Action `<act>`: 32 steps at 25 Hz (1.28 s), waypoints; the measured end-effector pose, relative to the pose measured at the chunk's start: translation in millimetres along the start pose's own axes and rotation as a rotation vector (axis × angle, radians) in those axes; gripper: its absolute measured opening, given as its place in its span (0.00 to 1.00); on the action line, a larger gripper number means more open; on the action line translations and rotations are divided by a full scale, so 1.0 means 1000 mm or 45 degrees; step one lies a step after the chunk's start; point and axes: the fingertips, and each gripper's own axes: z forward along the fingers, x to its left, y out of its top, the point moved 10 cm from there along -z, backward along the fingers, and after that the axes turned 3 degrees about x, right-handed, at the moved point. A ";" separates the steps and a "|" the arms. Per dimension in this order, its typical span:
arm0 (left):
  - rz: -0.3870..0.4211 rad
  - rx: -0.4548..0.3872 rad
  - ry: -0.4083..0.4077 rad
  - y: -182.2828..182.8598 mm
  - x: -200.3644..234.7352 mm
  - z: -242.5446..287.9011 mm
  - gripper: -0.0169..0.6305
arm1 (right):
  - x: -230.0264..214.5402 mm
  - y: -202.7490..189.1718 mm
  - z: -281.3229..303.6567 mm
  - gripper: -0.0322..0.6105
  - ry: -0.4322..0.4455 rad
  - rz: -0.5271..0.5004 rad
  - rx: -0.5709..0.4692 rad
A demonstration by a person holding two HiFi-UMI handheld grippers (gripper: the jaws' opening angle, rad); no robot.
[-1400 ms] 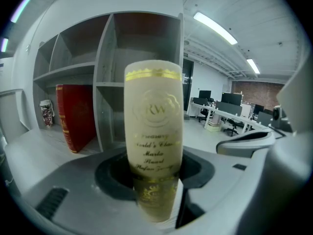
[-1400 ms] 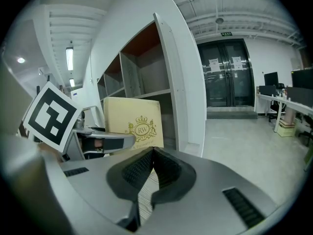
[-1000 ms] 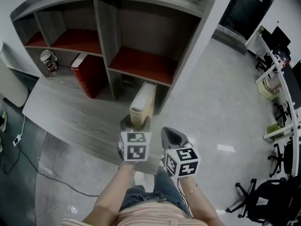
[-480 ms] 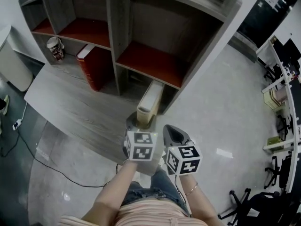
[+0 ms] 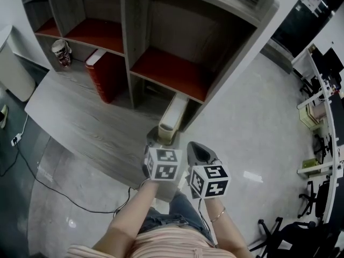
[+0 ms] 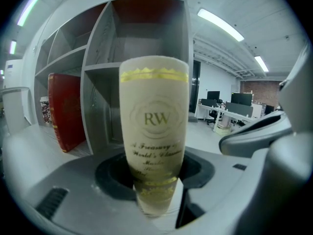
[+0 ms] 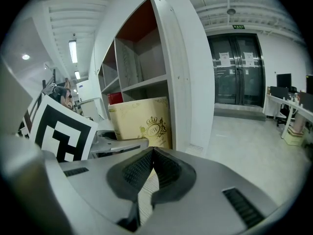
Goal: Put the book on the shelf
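A cream book [image 5: 173, 113] with a gilt "RW" spine [image 6: 155, 131] stands upright, spine toward me. My left gripper [image 5: 161, 141] is shut on its near end, the jaws on either side of the spine in the left gripper view [image 6: 155, 192]. The book's far end reaches into the bottom right compartment of the grey shelf unit [image 5: 212, 87]. My right gripper [image 5: 198, 150] hovers just right of the left one, shut on nothing, its pads meeting in the right gripper view [image 7: 152, 155]. That view shows the book's cover [image 7: 144, 124] beside the shelf's end panel [image 7: 183, 82].
A red book [image 5: 105, 77] leans in the bottom middle compartment, also visible as the red book [image 6: 66, 109]. A patterned cup [image 5: 62, 52] stands at the bottom left. The shelf sits on a grey table [image 5: 80, 122]; its right end borders open floor [image 5: 258, 144]. Office chairs and desks stand far right.
Both grippers have edged a little toward the shelf, and the cream book has gone with the left one. The right gripper stays shut and empty.
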 end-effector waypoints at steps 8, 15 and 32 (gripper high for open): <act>-0.003 0.006 0.003 0.006 -0.003 0.021 0.36 | -0.006 -0.001 0.007 0.06 0.018 0.026 0.033; -0.001 0.012 0.006 0.011 -0.004 0.034 0.36 | -0.011 0.001 0.013 0.06 0.024 0.024 0.040; 0.050 0.011 0.016 0.025 -0.009 0.061 0.36 | -0.031 0.003 0.021 0.06 0.017 0.037 0.052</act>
